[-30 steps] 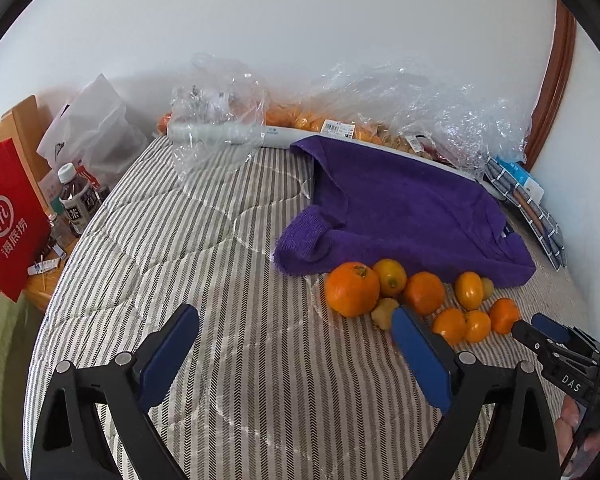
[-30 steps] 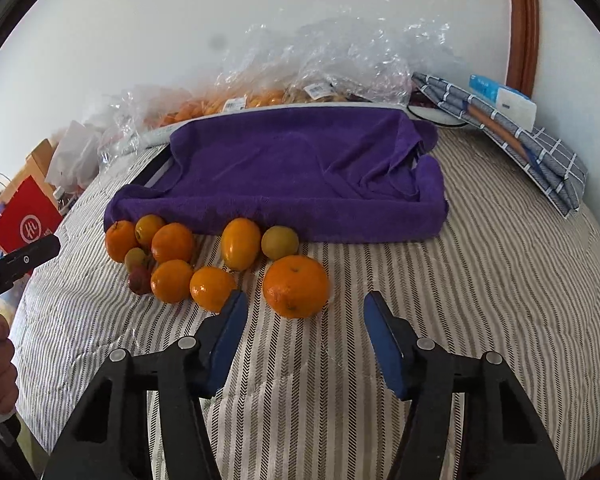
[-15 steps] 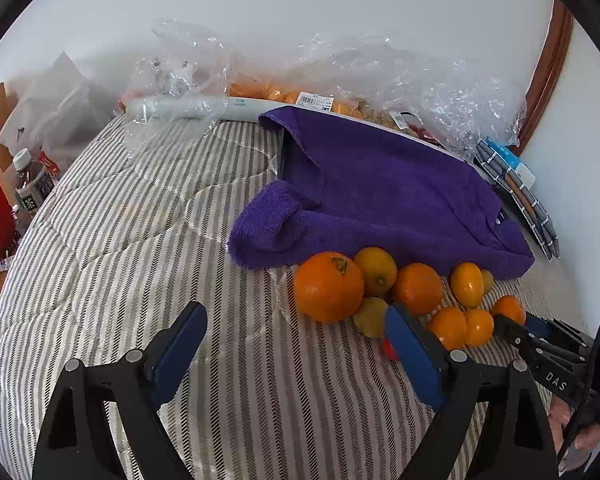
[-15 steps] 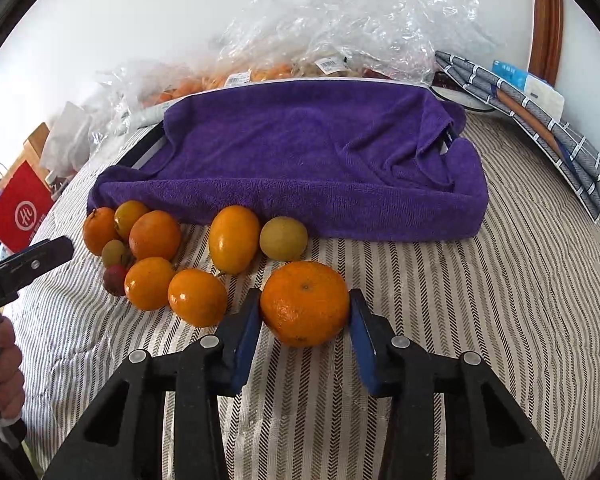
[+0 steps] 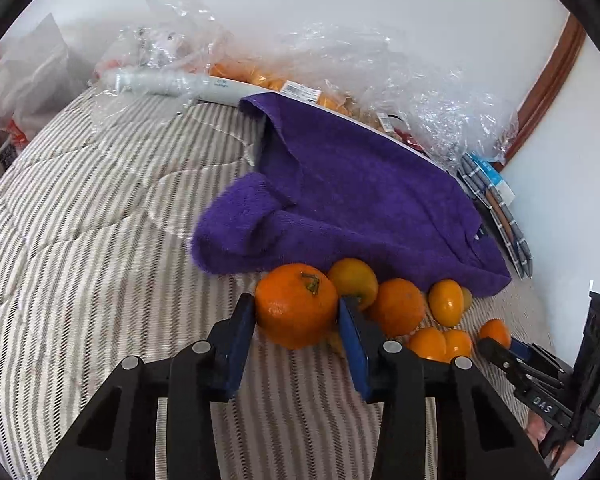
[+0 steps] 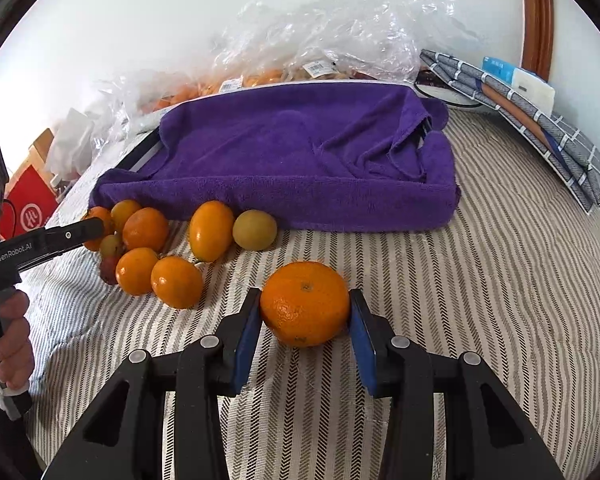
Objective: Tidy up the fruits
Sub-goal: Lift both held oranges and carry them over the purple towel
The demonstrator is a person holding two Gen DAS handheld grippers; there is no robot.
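Gripping one round orange fruit (image 5: 296, 306) (image 6: 305, 303) each, the left gripper (image 5: 297, 322) and right gripper (image 6: 305, 322) are clenched, presumably for carrying onto the purple towel-lined tray (image 6: 300, 160).

Small fruit (image 5: 334, 340) mostly hidden behind left gripper (image 5: 296, 312)

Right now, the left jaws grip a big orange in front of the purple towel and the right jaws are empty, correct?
Not quite. The right gripper is not empty: its jaws, just closed, are shut on a loose orange, as the right wrist view shows. The left gripper, jaws also just closed, does grip its big orange in front of the purple towel.
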